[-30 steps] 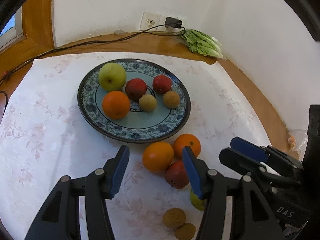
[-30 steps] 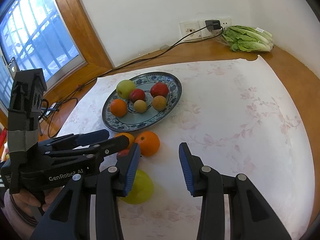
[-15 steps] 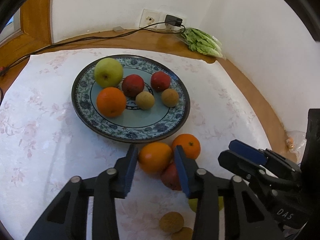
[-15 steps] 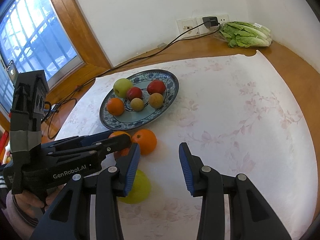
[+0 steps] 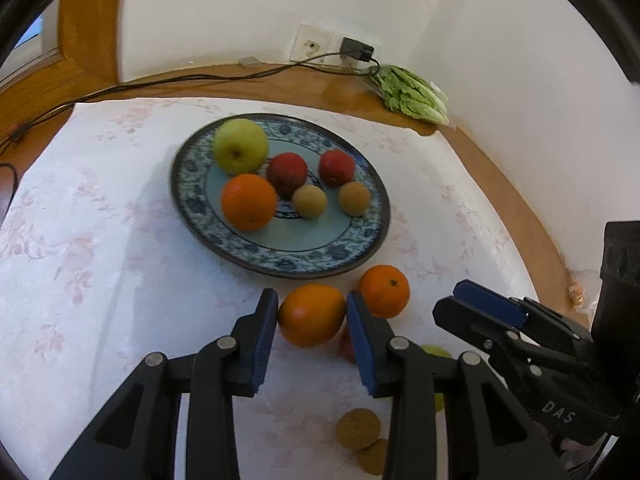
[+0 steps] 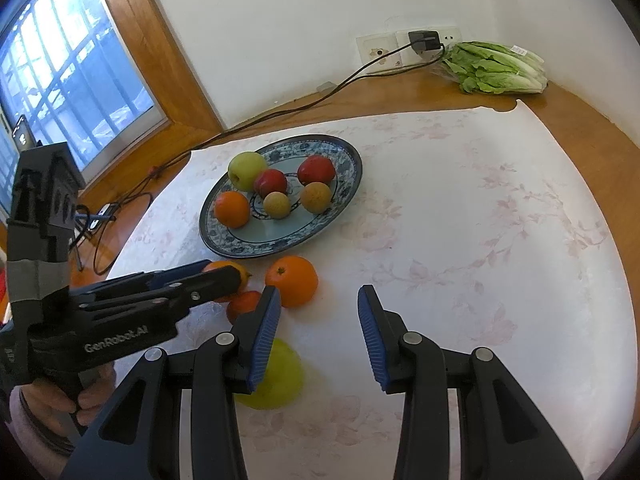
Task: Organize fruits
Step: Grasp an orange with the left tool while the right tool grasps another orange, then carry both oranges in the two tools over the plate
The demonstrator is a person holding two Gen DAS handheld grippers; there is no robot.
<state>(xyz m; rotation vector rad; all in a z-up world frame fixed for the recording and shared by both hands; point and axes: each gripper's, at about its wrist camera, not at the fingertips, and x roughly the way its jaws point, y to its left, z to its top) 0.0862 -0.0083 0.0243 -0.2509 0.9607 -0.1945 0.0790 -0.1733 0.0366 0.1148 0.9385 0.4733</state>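
Left tool point(image 5: 311, 322) has just closed, ribbed blue pads gripping a round, glossy orange point(image 5: 312, 315); right tool point(image 6: 319, 334) gapes.

Six fruits point(image 5: 249, 201) fill the plate point(image 5: 362, 254) (five more lie beside it).

left gripper point(image 5: 311, 322) is pointing steeply down, its jaws having just been closing, blue pads point(image 5: 265, 340) now pressing on both sides of an orange point(image 5: 311, 320). right gripper point(image 6: 319, 334) is tilting down too, jaws standing apart with nothing between them. a hand point(image 6: 60, 404) is gripping the left gripper's handle at the lower left of the right wrist view.
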